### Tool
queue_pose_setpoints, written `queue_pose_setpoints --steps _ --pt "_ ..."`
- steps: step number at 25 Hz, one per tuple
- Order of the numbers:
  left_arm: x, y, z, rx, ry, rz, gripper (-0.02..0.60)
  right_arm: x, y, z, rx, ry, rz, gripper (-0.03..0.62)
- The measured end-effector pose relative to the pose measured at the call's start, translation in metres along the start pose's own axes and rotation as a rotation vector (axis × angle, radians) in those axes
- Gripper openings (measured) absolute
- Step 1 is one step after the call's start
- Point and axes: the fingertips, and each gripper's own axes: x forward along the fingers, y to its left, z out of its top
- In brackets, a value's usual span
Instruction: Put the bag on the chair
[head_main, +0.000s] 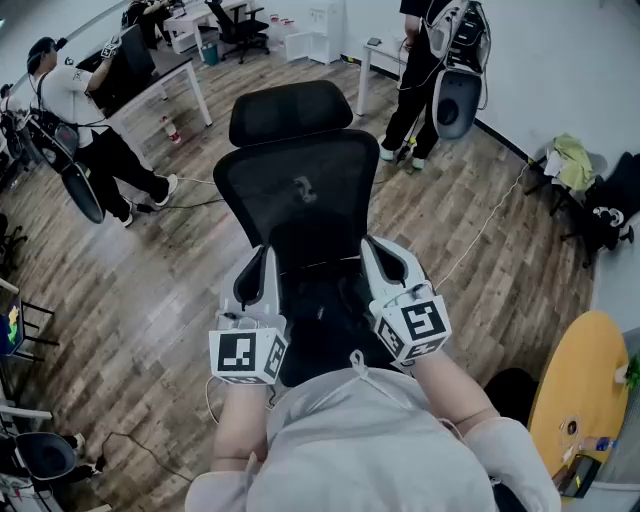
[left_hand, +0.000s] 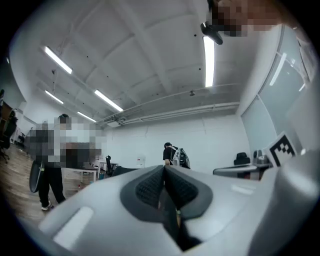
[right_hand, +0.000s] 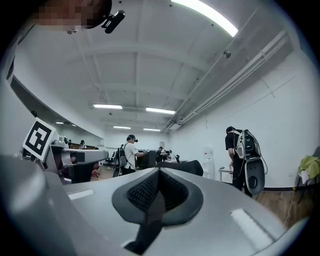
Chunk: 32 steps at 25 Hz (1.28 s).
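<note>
Left hand-held gripper (left_hand: 164, 171) and right hand-held gripper (right_hand: 159, 174): both clenched, ribbed dark pads (right_hand: 142, 192) pressed together. Black mesh-back chair (head_main: 300, 215), curved headrest, on wood-plank floor (head_main: 150, 290).

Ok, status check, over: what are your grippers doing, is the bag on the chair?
Left gripper, right gripper: fingers shut, empty. Bag: maybe that dark lump on chair seat. Nothing in the way.

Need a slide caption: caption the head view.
Jaws shut, the left gripper and right gripper sit side by side facing a black office chair.
</note>
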Motion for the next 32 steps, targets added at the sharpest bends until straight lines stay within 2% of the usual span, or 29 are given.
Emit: queue_pose_setpoints --steps 8,14,19,32 --pt "-0.006 -0.007 -0.01 0.002 0.044 0.004 0.006 -0.01 -0.001 -0.011 0.007 0.042 -0.016 -0.002" --pt "-0.017 -0.007 -0.002 0.026 0.041 0.006 0.006 -0.018 0.0 -0.015 0.014 0.054 -0.043 -0.002" --pt "-0.018 -0.012 -0.01 0.046 0.064 0.008 0.006 -0.021 0.001 -0.021 0.028 0.062 -0.047 -0.002" --pt "-0.022 -0.007 -0.022 0.035 0.068 0.034 0.006 -0.023 -0.001 -0.036 0.046 0.081 -0.052 -0.002"
